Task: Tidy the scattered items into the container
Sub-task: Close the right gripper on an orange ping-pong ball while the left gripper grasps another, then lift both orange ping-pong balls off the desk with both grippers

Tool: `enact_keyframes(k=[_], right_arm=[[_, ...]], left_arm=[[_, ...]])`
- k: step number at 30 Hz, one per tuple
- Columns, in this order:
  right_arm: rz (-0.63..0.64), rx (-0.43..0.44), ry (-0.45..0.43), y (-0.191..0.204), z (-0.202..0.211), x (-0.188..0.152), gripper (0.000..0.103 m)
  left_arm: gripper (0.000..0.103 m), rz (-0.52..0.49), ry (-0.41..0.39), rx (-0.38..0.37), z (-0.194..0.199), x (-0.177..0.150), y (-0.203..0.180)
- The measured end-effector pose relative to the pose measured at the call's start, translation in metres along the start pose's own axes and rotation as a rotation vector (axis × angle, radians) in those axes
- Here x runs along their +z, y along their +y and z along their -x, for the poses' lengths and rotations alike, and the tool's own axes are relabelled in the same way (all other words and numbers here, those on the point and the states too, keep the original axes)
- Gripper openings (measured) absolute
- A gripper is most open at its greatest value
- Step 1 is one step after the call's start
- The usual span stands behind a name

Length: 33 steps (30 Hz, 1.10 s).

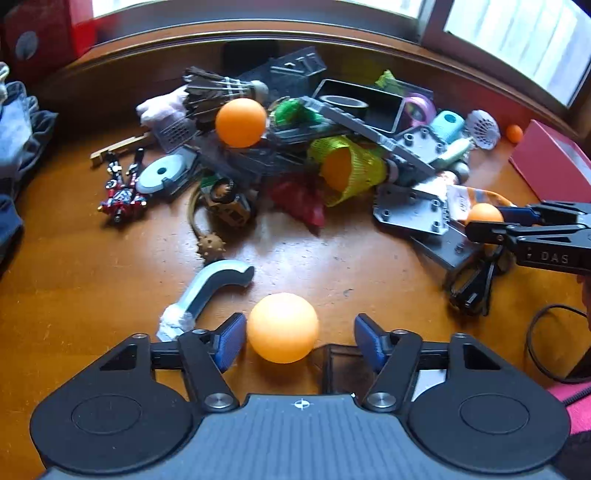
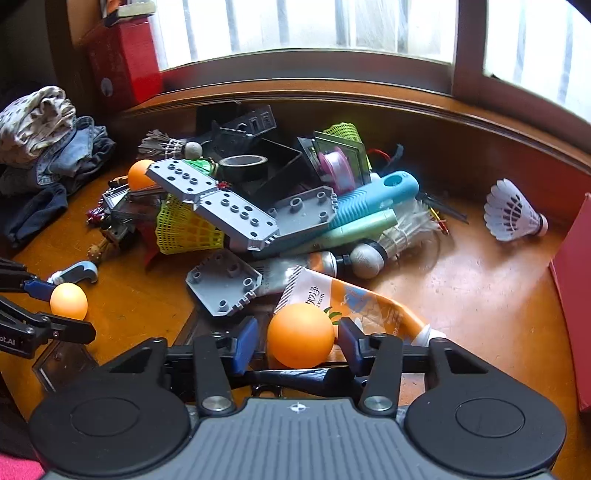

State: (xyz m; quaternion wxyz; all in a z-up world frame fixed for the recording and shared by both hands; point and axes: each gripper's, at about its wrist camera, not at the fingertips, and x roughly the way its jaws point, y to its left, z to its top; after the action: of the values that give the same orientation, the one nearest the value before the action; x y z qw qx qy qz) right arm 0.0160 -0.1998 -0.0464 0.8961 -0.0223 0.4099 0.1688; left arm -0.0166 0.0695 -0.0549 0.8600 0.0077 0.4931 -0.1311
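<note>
Each orange ball sits between parted jaws: left gripper (image 1: pixel 300 334) around ball (image 1: pixel 282 327), right gripper (image 2: pixel 297 343) around ball (image 2: pixel 301 335), neither clamped.

A ball (image 1: pixel 282 328) sits between the left gripper (image 1: pixel 300 338) fingers, a curved handle (image 1: pixel 207 291) just left, the heaped pile (image 1: pixel 295 147) beyond.

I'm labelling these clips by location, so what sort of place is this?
Probably a room in a home, at a wooden table under a window. Folded clothes sit at one side, and the heap mixes household odds: shuttlecocks, toy building plates, a toothpaste tube.
</note>
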Motion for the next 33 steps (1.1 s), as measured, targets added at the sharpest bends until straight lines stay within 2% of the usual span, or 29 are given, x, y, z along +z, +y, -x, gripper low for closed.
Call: enact_keyframes(k=[5, 7, 9, 19, 27, 33], right_arm=[[-0.019, 0.003, 0.004, 0.0, -0.005, 0.0, 0.047], [-0.018, -0.002, 0.003, 0.001, -0.006, 0.001, 0.047], [-0.022, -0.008, -0.001, 0.002, -0.006, 0.001, 0.046], [-0.059, -0.045, -0.02, 0.0, -0.004, 0.0, 0.043], [-0.111, -0.071, -0.086, -0.003, 0.011, -0.002, 0.043], [-0.121, -0.075, -0.082, -0.001, 0.012, -0.004, 0.043]], left_arm=[[0.057, -0.01, -0.022, 0.011, -0.002, 0.002, 0.001], [0.051, -0.024, -0.029, 0.02, -0.003, 0.003, 0.0], [0.04, -0.033, -0.032, 0.021, -0.003, 0.005, -0.001], [0.04, -0.073, -0.064, -0.007, 0.0, 0.011, -0.004], [0.04, -0.082, -0.121, -0.016, 0.008, 0.019, -0.009], [0.04, -0.1, -0.143, -0.003, 0.004, 0.023, -0.016]])
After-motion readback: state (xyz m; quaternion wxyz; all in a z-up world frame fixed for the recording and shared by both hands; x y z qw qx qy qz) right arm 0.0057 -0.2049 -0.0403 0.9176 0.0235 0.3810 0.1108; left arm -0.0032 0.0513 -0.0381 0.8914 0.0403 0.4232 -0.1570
